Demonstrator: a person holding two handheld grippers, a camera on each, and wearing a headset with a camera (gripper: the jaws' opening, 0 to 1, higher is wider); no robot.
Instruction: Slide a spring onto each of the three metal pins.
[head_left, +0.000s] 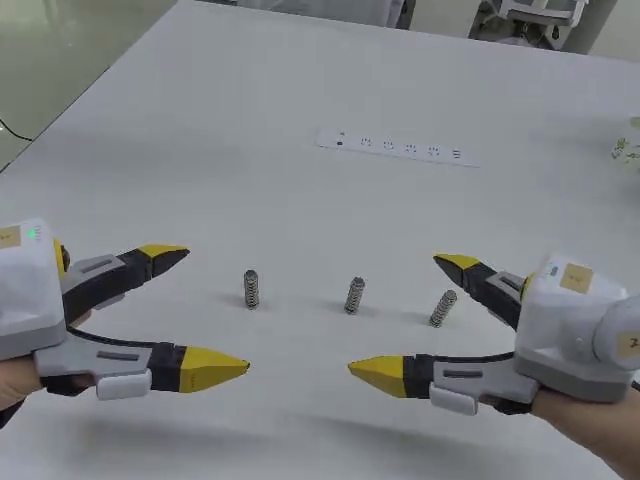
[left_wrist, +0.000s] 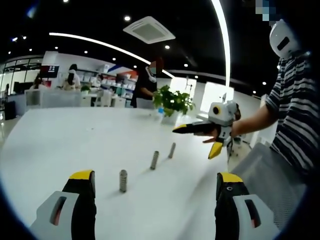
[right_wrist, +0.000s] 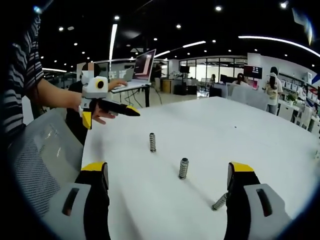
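- Head view looks down on a white workbench (head_left: 300, 90), where three small grey coiled metal springs stand in a row: the left spring (head_left: 251, 289), the middle spring (head_left: 355, 295) and the right spring (head_left: 443, 308).
- The left spring and the middle spring stand upright, while the right spring leans to one side.
- Whether a metal pin sits inside each coil is too small to tell.
- The left gripper (head_left: 215, 310), white-bodied with black, yellow-tipped jaws, is held just left of the row. Its jaws are spread wide with nothing between them.
- The right gripper (head_left: 393, 314), of the same make, is held at the right end of the row. It is likewise spread wide and empty.
- Its far jaw tip is near the right spring but apart from it.
- A flat white power strip (head_left: 400, 147) lies on the bench well beyond the springs.
- In the right gripper view the leaning spring is the nearest, just inside the right-hand jaw.
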